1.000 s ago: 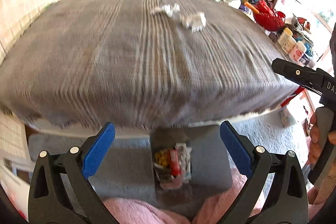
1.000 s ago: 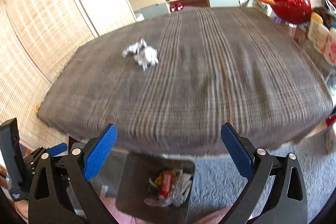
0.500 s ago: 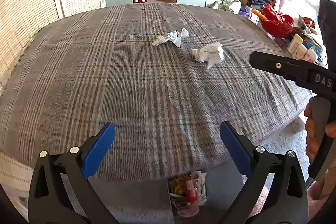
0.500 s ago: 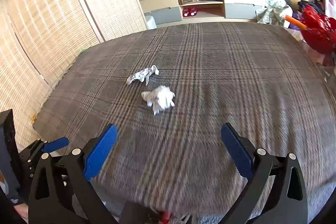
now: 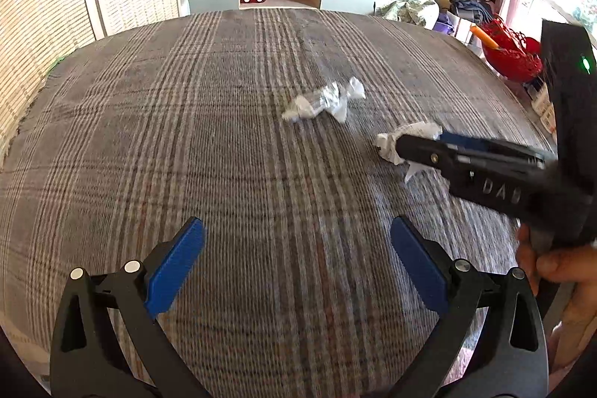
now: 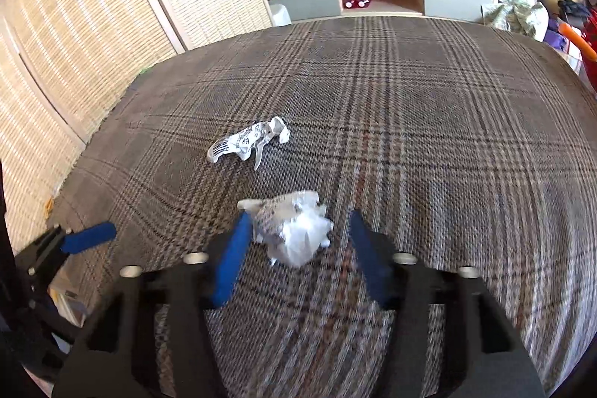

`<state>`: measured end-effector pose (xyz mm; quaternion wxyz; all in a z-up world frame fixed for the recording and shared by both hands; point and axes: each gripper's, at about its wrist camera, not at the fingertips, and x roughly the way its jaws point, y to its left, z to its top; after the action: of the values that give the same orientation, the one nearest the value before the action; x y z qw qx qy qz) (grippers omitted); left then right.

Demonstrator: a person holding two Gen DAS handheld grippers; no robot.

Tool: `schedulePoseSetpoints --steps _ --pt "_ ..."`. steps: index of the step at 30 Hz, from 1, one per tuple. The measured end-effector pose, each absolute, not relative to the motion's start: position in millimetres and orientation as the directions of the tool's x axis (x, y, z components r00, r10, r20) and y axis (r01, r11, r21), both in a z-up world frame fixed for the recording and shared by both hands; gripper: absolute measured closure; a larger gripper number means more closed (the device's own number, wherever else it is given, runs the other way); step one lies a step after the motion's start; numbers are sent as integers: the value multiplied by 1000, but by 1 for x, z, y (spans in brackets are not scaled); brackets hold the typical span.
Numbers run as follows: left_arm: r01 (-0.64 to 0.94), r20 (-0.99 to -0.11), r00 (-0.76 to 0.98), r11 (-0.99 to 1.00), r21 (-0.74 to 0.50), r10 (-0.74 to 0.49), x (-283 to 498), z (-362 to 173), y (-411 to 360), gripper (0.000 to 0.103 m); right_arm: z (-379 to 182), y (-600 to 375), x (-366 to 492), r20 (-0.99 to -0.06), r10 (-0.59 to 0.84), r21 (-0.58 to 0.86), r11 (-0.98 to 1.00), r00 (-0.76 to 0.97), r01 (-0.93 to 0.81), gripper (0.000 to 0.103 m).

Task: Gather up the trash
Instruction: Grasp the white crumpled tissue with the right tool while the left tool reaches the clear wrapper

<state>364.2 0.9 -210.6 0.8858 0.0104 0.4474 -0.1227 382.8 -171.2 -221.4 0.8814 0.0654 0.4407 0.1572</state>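
Crumpled paper [image 5: 324, 99] lay right of centre on the plaid cloth [image 5: 186, 137] in the left wrist view, the left gripper [image 5: 297, 258] spread wide below it and the right gripper [image 5: 440, 152] reaching over a second wad [image 5: 388, 144] at right. In the right wrist view that wad [image 6: 294, 230] sat low in the centre between the right gripper's [image 6: 296, 247] parted, blurred fingers, the left pad touching it, with the printed scrap [image 6: 248, 142] above and left.

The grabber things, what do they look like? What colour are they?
Each one is a black clamp-like frame with two fingers tipped by blue pads and silver round rivets. The left gripper shows this clearly. The right gripper looks the same; seen from the side, its black body carries pale letters "DAB" and a block with a small green light. A bare hand holds its handle.
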Motion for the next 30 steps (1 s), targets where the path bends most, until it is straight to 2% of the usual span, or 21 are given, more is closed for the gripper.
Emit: schedulePoseSetpoints --steps 1,3,7,9,16,18,20,23,25,27,28,30 --pt "226 -795 570 970 -93 -209 370 -211 -1 8 -222 -172 384 -756 332 246 943 564 -225 78" --pt "227 -793 571 969 -96 -212 382 -211 -4 8 -221 -175 387 -750 326 234 945 576 -230 82" --pt "230 -787 580 969 -88 -209 405 -211 -11 9 -219 -195 393 -739 302 231 953 602 -195 84" --pt "227 -784 587 970 -82 -203 418 -211 -17 16 -220 -204 394 -738 287 229 958 611 -175 84" --pt "242 -789 572 965 -102 -226 454 -216 -31 31 -226 -219 394 -729 305 258 952 612 -166 84" --pt "246 -795 551 960 -135 -253 463 -220 -32 42 -227 -218 392 -728 301 247 953 616 -173 84" --pt "246 -802 532 956 -162 -273 469 -226 -31 49 -228 -219 390 -726 307 253 951 616 -176 84" --pt "248 -799 538 956 -156 -270 468 -226 -32 53 -229 -221 386 -719 320 272 946 617 -174 84" --pt "250 -800 535 956 -156 -270 468 -226 -32 67 -230 -222 382 -717 325 277 945 617 -175 84" --pt "253 -805 529 955 -153 -269 463 -227 -30 92 -230 -222 379 -716 330 285 943 615 -174 84" --pt "256 -808 522 954 -156 -272 460 -227 -29 100 -229 -221 377 -717 332 286 942 613 -175 84" --pt "261 -809 521 953 -155 -274 453 -225 -27 99 -228 -222 367 -715 335 287 941 613 -179 84"
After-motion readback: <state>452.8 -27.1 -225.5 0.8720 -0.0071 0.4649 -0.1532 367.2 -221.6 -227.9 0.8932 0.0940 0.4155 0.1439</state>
